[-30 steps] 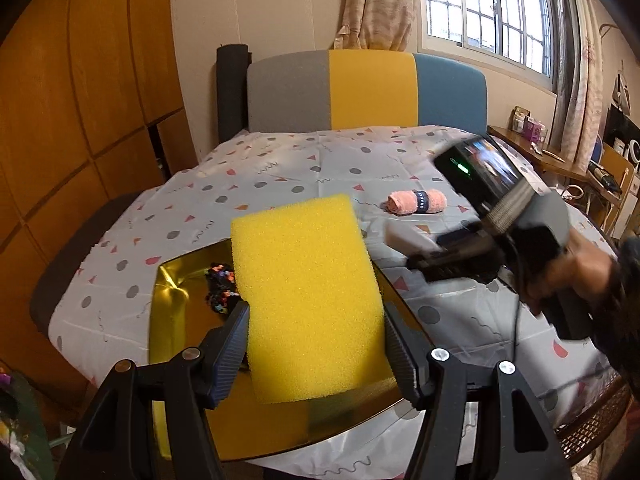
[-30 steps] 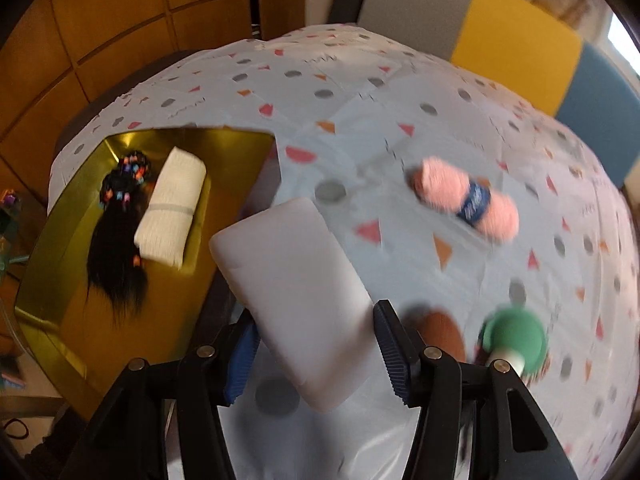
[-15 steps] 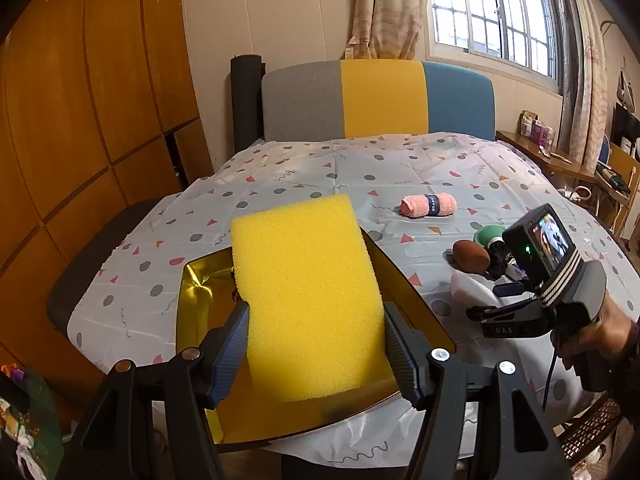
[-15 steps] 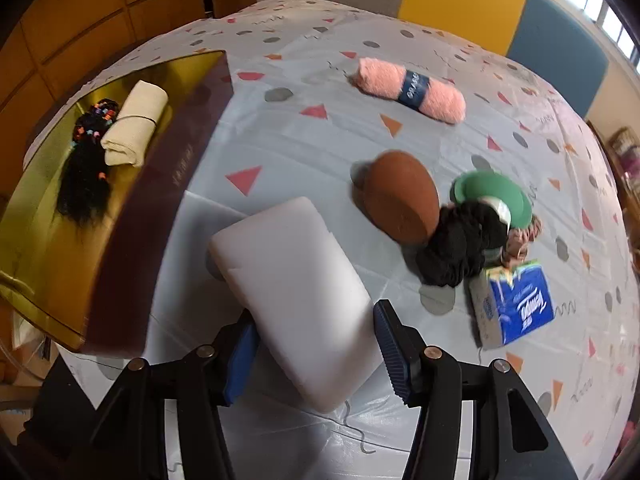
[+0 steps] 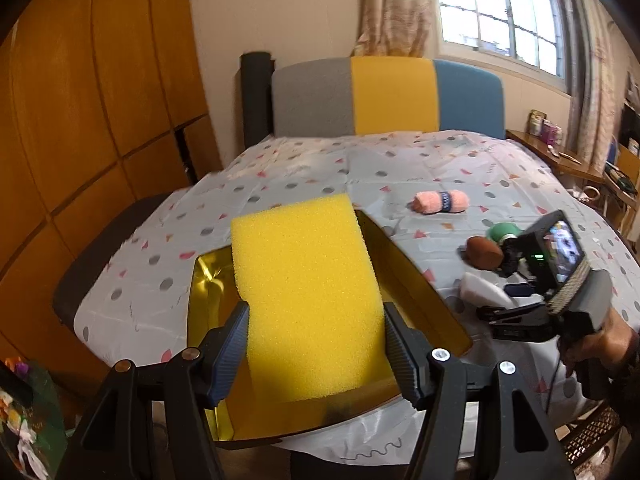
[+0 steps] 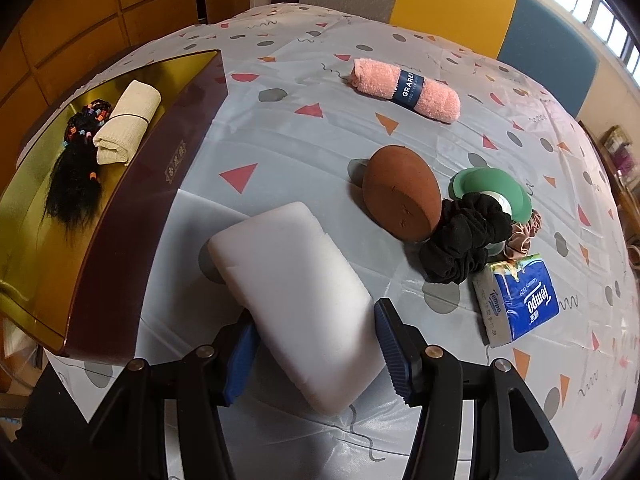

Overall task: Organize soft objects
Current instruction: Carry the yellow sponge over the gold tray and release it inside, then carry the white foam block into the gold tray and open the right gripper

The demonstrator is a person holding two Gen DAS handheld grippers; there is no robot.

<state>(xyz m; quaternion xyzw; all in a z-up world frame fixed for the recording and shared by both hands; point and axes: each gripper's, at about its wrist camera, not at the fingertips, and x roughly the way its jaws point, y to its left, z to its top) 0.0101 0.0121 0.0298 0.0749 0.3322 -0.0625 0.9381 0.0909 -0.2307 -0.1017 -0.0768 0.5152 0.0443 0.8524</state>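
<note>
My left gripper (image 5: 316,340) is shut on a yellow sponge (image 5: 304,280) and holds it above the gold-lined box (image 5: 416,280). My right gripper (image 6: 316,344) is shut on a white foam block (image 6: 296,288), low over the tablecloth just right of the box (image 6: 132,216); it also shows in the left wrist view (image 5: 520,312). Inside the box lie a black hairpiece (image 6: 76,160) and a rolled cream cloth (image 6: 128,122). On the table lie a pink rolled towel (image 6: 408,88), a brown sponge (image 6: 400,196), a black scrunchie (image 6: 464,236) and a tissue pack (image 6: 516,300).
A green lid (image 6: 492,192) and a pink scrunchie (image 6: 524,236) sit behind the black scrunchie. A grey, yellow and blue chair back (image 5: 384,96) stands at the table's far edge. Wooden panelling (image 5: 80,120) lines the left wall.
My right gripper has swung right and back from over the box to the table beside it, still holding the white block. My left gripper has pulled back and risen slightly with the yellow sponge.
</note>
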